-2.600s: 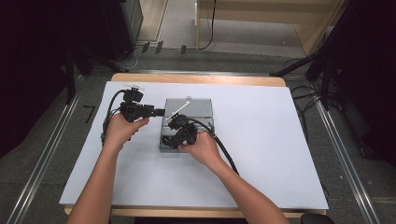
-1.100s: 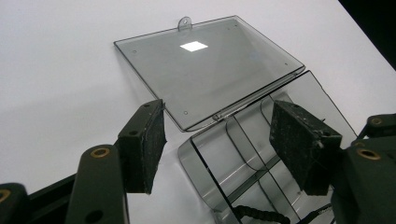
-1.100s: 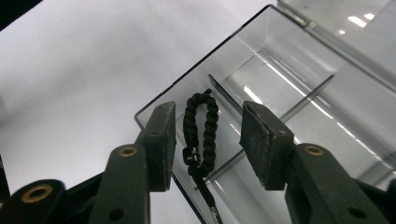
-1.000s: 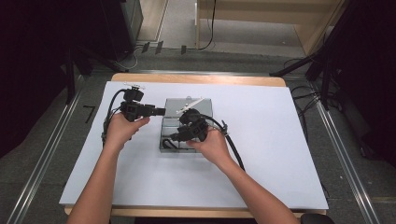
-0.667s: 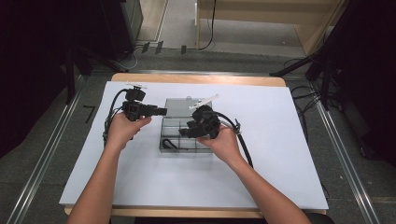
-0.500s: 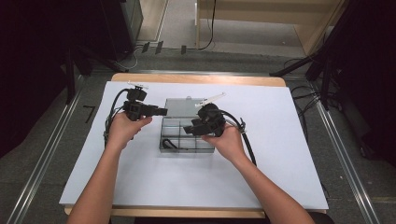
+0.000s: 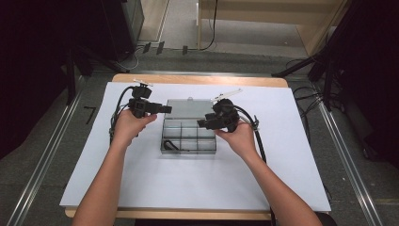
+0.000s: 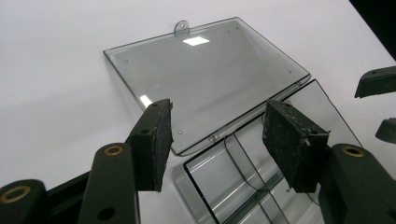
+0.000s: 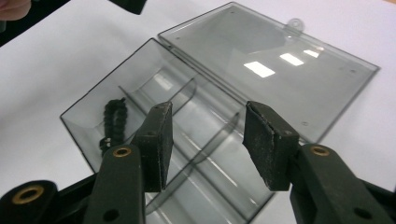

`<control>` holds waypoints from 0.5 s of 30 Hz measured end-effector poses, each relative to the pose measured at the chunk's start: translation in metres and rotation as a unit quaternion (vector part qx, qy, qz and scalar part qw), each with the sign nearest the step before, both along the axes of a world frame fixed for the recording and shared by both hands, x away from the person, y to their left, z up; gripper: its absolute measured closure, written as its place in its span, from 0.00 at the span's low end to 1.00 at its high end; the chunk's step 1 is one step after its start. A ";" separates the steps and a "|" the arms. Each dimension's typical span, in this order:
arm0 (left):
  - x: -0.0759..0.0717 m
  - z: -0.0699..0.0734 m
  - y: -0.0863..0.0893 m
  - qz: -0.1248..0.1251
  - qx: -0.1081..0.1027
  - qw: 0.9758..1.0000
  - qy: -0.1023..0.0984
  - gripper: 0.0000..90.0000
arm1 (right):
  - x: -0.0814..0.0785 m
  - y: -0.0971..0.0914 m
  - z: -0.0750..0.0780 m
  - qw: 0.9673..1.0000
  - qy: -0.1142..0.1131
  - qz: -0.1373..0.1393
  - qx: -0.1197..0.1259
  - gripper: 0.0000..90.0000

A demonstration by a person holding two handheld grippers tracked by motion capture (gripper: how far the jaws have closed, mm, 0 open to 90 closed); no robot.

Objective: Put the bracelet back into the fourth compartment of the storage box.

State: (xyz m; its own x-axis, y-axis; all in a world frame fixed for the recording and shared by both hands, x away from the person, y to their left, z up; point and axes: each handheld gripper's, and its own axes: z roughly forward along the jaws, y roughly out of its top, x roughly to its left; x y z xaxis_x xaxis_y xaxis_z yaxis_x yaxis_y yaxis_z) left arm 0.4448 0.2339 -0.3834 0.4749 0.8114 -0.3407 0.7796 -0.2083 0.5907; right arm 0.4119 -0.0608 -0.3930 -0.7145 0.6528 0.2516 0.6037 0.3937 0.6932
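Observation:
A clear plastic compartment box [image 7: 188, 150] sits mid-table with its lid [image 7: 190, 106] folded flat behind it. A coiled black cord [image 7: 170, 143] lies in the front-left compartment. My left gripper [image 7: 165, 109] hovers at the lid's left edge, open and empty. In the left gripper view its jaws [image 8: 217, 126] frame the lid [image 8: 205, 79] and the hinge. My right gripper [image 7: 201, 124] is over the box's right side, also open and empty. In the right gripper view [image 9: 208, 135] it looks across the dividers toward the cord [image 9: 112, 123].
White paper [image 7: 282, 155] covers the wooden table. The right gripper's cable [image 7: 258, 141] trails along the forearm. The left gripper's cable [image 7: 117, 106] loops at the back left. A dark cabinet [image 7: 117, 23] and floor cables lie beyond the table.
My right gripper has drawn back from the front-left compartment to the box's right side. The black cord now shows lying in that compartment. The left gripper has barely moved.

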 end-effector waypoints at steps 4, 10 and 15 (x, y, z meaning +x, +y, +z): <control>0.004 -0.003 -0.001 0.002 0.006 1.000 0.002 0.48 | 0.006 -0.008 -0.002 1.000 0.004 -0.015 0.003 0.60; 0.008 -0.006 -0.002 0.005 0.003 1.000 0.004 0.48 | 0.014 -0.013 -0.007 1.000 0.001 -0.027 -0.002 0.61; 0.010 -0.010 -0.004 0.007 0.006 1.000 0.007 0.48 | 0.020 -0.017 -0.012 0.999 0.005 -0.039 -0.005 0.61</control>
State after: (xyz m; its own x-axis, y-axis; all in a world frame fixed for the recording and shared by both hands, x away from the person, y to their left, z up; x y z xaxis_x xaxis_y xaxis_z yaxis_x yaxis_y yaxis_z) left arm 0.4548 0.2303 -0.3935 0.4581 0.8224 -0.3372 0.7911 -0.2043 0.5766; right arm 0.4315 -0.0779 -0.4048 -0.6587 0.7092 0.2511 0.6399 0.3526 0.6827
